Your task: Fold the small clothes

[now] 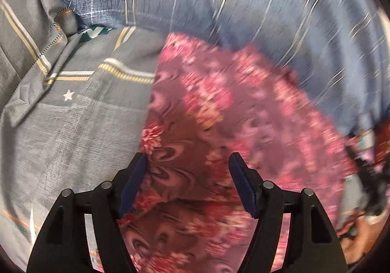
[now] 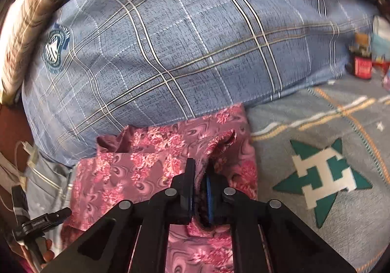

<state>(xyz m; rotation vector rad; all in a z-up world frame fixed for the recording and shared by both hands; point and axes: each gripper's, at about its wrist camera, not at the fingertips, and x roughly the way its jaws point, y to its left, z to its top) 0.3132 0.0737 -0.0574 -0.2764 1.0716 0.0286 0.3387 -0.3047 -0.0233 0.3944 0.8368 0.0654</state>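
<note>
A pink floral garment [image 1: 219, 102] lies on the bed, partly folded, against a blue plaid pillow. My left gripper [image 1: 187, 158] hovers just above it, jaws wide apart, with only flat cloth showing beneath the pads. In the right wrist view the same garment [image 2: 136, 170] spreads to the left, and a raised fold of it runs up between the fingers. My right gripper [image 2: 200, 172] is shut on that fold, pinching the cloth between its pads.
The blue plaid pillow [image 2: 182, 41] fills the far side. A grey bedsheet [image 2: 316, 127] with a green star print lies to the right. A red jar [image 2: 363, 66] and small items stand far right. A black device and a person's fingers [image 2: 46, 251] show at the lower left.
</note>
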